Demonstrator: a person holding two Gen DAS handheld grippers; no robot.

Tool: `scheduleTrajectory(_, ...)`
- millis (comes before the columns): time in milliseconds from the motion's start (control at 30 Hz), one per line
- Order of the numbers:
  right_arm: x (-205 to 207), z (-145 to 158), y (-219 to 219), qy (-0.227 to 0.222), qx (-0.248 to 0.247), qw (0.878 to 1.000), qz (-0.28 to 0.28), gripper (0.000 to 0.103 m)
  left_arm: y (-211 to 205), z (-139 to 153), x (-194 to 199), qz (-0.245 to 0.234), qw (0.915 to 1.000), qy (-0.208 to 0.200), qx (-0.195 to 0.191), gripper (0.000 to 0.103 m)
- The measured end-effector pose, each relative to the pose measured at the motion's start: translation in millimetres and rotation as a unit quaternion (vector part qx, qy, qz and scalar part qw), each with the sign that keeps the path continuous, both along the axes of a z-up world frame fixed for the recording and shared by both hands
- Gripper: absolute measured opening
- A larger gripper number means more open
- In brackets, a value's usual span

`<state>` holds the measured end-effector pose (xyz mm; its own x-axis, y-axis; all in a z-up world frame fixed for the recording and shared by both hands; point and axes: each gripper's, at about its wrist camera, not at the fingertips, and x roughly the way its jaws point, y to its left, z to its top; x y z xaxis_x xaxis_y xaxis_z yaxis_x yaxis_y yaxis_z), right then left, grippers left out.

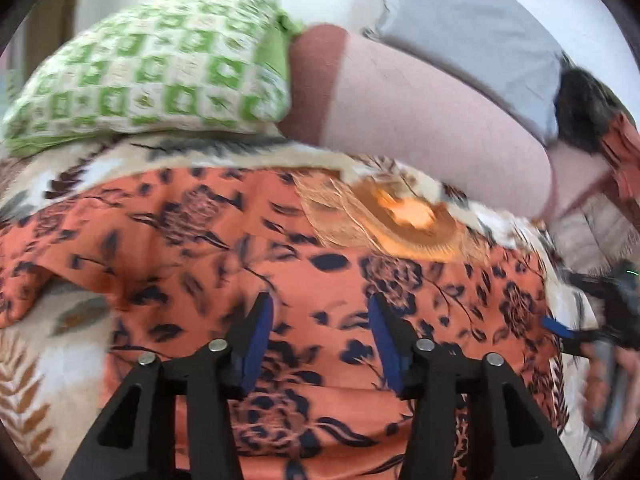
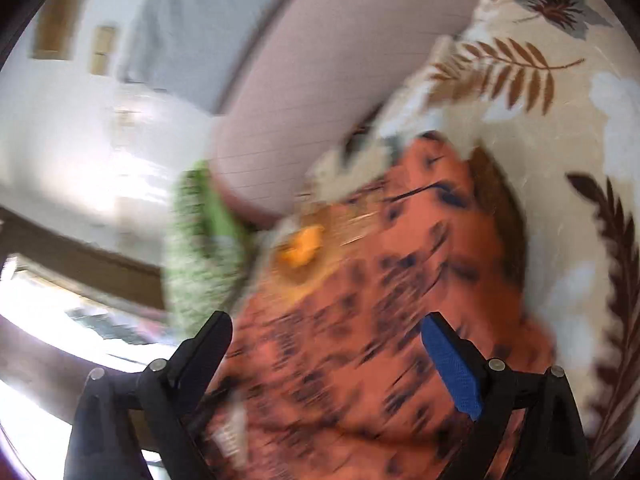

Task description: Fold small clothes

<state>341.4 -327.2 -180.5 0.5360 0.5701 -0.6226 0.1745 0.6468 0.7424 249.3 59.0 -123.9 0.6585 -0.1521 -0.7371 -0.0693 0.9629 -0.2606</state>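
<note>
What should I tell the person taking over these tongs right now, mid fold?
Left tongs: open, holding nothing, above the orange floral garment.
Right tongs: open, empty, also over the garment; that view is blurred by motion.
The garment lies spread on the leaf-print blanket, with a ripple along its left edge in the left wrist view. A green checked pillow and a pink bolster sit behind it, apart from the job.
Done: the garment looks laid out; I cannot see a clear fold.
Left: probably grip an edge with each tongs, fold it over, smooth it.
</note>
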Motion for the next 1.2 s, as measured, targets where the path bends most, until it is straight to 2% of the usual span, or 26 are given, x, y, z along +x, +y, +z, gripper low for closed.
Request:
scheduleTrajectory(33,0,-14,-10,0.024,0.0,0.999,-0.021,0.096,-3,-15,9,-0.006,0.9993,0.036,0.007,0.06)
scheduleTrajectory(67,-3,-23,-18,0.02,0.037,0.998,-0.045,0.095,-4,-30,16,-0.007,0.9974,0.069,0.016,0.06)
scheduleTrajectory(100,-6,-17,-18,0.012,0.038,0.998,-0.047,0.095,-4,-42,19,-0.007,0.996,0.086,0.023,0.06)
scheduleTrajectory(133,-7,-5,-13,0.004,0.023,0.999,-0.033,0.096,-8,-40,16,-0.014,0.9972,0.06,0.043,0.06)
scheduleTrajectory(200,-6,18,2,-0.04,0.001,0.999,0.012,0.096,-17,-38,15,-0.032,0.995,0.058,0.075,0.064)
scheduleTrajectory(233,-2,25,6,-0.063,-0.018,0.998,0.023,0.096,-17,-38,14,-0.032,0.9951,0.058,0.074,0.064)
scheduleTrajectory(267,3,23,4,-0.064,-0.032,0.997,0.018,0.096,-14,-36,12,-0.032,0.9957,0.058,0.064,0.064)
scheduleTrajectory(333,17,-7,-7,0.0,-0.07,0.997,-0.007,0.096,-5,-28,6,-0.031,0.9975,0.055,0.032,0.064)
scheduleTrajectory(367,18,-24,-16,0.032,-0.049,0.998,-0.025,0.094,5,-18,0,-0.029,0.9984,0.045,0.017,0.064)
scheduleTrajectory(400,10,-16,-21,0.011,-0.042,0.998,-0.04,0.094,12,-11,-5,-0.025,0.9991,0.033,0.012,0.064)
scheduleTrajectory(467,-5,14,-11,-0.023,-0.056,0.998,-0.021,0.094,40,9,-21,-0.003,1.0,0.001,-0.008,0.064)
scheduleTrajectory(567,-37,42,12,-0.063,-0.086,0.994,0.021,0.094,110,27,-54,0.06,0.9939,-0.031,-0.087,0.066)
scheduleTrajectory(633,-58,47,21,-0.07,-0.086,0.993,0.042,0.094,170,28,-87,0.133,0.9813,-0.043,-0.133,0.068)
scheduleTrajectory(667,-75,46,27,-0.072,-0.076,0.993,0.05,0.094,201,25,-104,0.175,0.9713,-0.047,-0.154,0.068)
scheduleTrajectory(733,-102,42,39,-0.075,-0.053,0.994,0.063,0.094,267,12,-141,0.274,0.9431,-0.04,-0.184,0.068)
scheduleTrajectory(800,-120,38,53,-0.075,-0.049,0.993,0.07,0.094,308,-1,-165,0.33,0.923,-0.031,-0.195,0.068)
scheduleTrajectory(833,-128,36,59,-0.076,-0.049,0.993,0.074,0.094,329,-8,-178,0.367,0.9095,-0.026,-0.193,0.068)
scheduleTrajectory(900,-139,35,66,-0.078,-0.043,0.993,0.079,0.094,361,-18,-195,0.422,0.8885,-0.018,-0.178,0.068)
scheduleTrajectory(967,-147,34,75,-0.082,-0.041,0.992,0.087,0.094,377,-26,-199,0.444,0.8763,-0.014,-0.188,0.068)
scheduleTrajectory(1033,-151,33,84,-0.082,-0.047,0.991,0.093,0.094,386,-38,-190,0.44,0.8723,0.005,-0.213,0.068)
scheduleTrajectory(1133,-154,34,85,-0.087,-0.047,0.991,0.095,0.094,390,-38,-180,0.444,0.8739,-0.003,-0.198,0.07)
scheduleTrajectory(1167,-154,35,84,-0.087,-0.046,0.991,0.094,0.094,393,-39,-179,0.455,0.8662,-0.004,-0.207,0.07)
scheduleTrajectory(1200,-154,35,83,-0.087,-0.046,0.991,0.091,0.094,396,-41,-181,0.471,0.853,-0.01,-0.226,0.069)
